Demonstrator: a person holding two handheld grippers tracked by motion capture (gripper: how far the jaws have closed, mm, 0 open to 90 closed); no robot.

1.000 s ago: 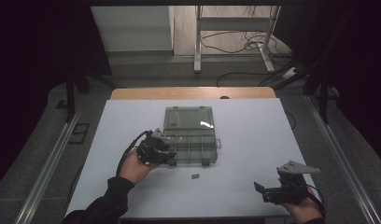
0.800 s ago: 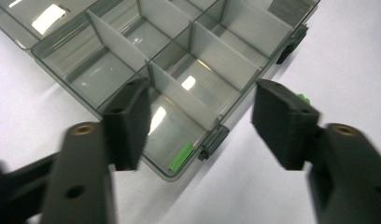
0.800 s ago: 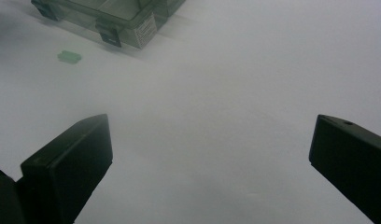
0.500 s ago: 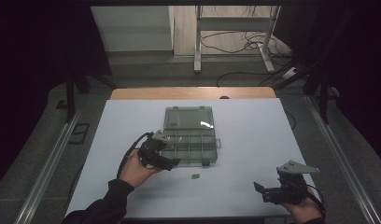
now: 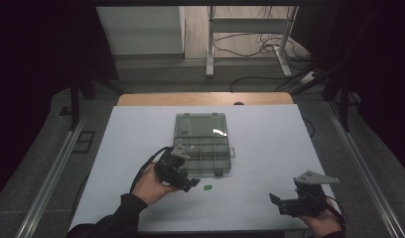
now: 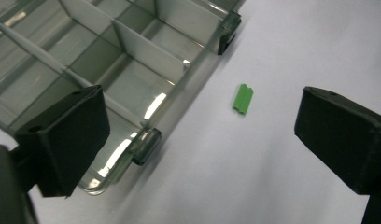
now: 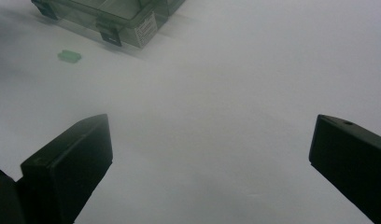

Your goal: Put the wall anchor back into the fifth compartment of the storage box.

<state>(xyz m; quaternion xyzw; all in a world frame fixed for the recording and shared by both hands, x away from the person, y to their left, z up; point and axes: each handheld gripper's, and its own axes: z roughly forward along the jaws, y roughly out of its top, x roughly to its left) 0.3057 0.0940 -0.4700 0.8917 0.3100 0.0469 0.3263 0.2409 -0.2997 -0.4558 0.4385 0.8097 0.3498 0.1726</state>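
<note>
A clear plastic compartment box (image 5: 203, 144) lies on the white table (image 5: 270, 148) with its lid laid back. A small green piece (image 5: 207, 187) lies on the table just in front of the box. My left gripper (image 5: 188, 181) hovers at the box's front left corner. Its jaws have just been opening and hold nothing. In the left gripper view the left gripper (image 6: 202, 126) stands wide, with the green piece (image 6: 243, 98) on the table beyond it and the box (image 6: 109, 51) at the upper left. My right gripper (image 5: 276, 202) is open near the table's front right edge; in its own view the right gripper (image 7: 207, 149) holds nothing.
The box's dark latches (image 6: 146, 145) stick out along its front wall. In the right gripper view the box (image 7: 118, 14) and the green piece (image 7: 69, 56) lie far off at the top left. Dark floor and metal rails (image 5: 51, 168) flank the table.
The left gripper has drawn back from the box's front corner toward the near edge and its jaws have opened. The right gripper has stayed put.
</note>
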